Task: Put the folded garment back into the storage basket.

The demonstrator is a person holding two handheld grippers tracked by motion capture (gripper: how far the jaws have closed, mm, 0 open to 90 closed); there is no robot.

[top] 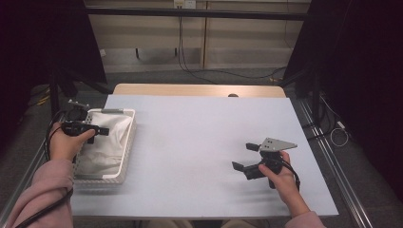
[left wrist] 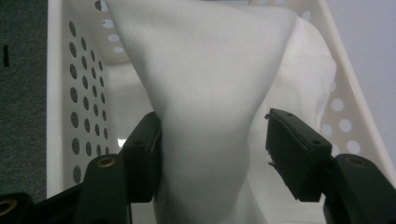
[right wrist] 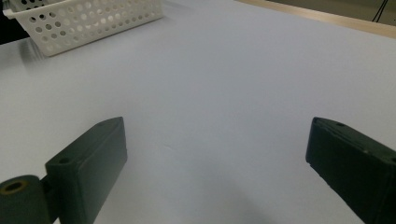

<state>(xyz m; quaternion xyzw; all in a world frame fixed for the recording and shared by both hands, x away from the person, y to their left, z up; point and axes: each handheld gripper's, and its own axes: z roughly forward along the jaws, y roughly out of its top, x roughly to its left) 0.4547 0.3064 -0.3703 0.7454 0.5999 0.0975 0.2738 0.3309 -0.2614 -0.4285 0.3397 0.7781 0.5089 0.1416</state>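
Right, the white cloth (left wrist: 205, 93) sits bunched in the white perforated plastic basket (top: 129, 137) at the left edge of the table (top: 199, 142), one soft, matte fold standing up in a rounded peak. The left gripper (top: 95, 129) hangs over that basket, its black jaws apart either side of the fold: in the left gripper view one pad lies against the fabric and the other stands clear of it, so nothing is clamped. The basket walls are glossy, dotted with round holes. Further out, the right gripper (top: 243, 156) rests low over bare tabletop, jaws wide apart on nothing. The table top is smooth, pale blue-grey, with a light wooden strip at its far edge. Beyond it are grey carpet floor, dark curtains and trailing cables.
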